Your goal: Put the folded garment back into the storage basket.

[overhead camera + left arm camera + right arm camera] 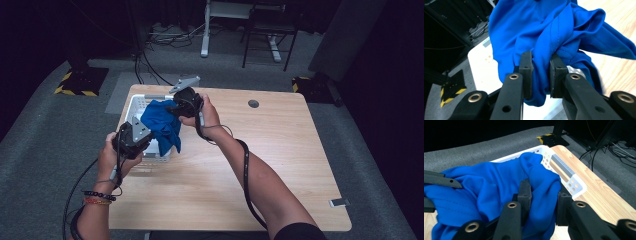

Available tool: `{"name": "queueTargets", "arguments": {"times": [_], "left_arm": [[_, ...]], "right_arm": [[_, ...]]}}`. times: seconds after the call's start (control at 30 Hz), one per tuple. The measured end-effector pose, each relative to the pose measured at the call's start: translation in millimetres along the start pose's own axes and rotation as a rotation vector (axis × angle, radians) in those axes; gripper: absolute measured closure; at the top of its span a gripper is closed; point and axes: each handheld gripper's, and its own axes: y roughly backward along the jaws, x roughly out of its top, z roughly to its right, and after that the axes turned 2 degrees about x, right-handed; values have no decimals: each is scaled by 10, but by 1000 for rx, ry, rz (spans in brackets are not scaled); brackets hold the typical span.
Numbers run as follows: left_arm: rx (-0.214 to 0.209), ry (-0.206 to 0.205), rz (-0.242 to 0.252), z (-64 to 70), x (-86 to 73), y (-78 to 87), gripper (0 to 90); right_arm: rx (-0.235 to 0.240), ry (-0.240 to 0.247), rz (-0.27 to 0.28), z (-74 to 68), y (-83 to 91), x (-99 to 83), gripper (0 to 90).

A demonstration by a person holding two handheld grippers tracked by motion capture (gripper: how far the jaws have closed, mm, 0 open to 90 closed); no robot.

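A bright blue cloth [162, 123] hangs bunched between my two grippers, above a white perforated basket [134, 104] at the table's left. My left gripper [141, 133] holds its lower left side; in the left gripper view its jaws pinch a thick fold of the blue cloth [541, 37], left gripper [541, 75]. My right gripper [176, 106] holds the upper right part. In the right gripper view, my right gripper [543, 202] is shut on a fold of the blue cloth [486, 185], with the basket [574, 185] just behind.
The wooden table [280, 165] stretches right of the basket, with a round grommet [253, 104] at the back and a small grey object [339, 202] near its right front corner. Chairs and cables stand on the grey floor beyond.
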Motion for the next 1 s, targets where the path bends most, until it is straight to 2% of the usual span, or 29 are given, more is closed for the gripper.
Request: {"name": "queueTargets", "arguments": {"times": [0.27,0.43,0.5,0.57,0.73,0.87,1.0], "left_arm": [[15,32,-16,-95,-104,-45,763],[30,39,-35,-141,-165,-103,763],[31,55,-40,-173,-198,-137,763],[36,73,-50,-195,-232,-183,763],[53,80,-72,-194,-294,-292,763],[56,101,-87,-194,-334,-389,762],[59,99,-97,-162,-345,-469,762]], "right_arm": [[-3,-1,-14,-53,-169,60,728],[-9,-3,-18,-74,-283,90,728],[-28,-4,-26,-80,-337,93,727],[-25,-16,-27,-90,-390,89,726],[-46,7,-48,-118,-520,68,726],[-45,-7,-58,-107,-624,27,726],[-54,-29,-67,-72,-703,-19,725]]}}
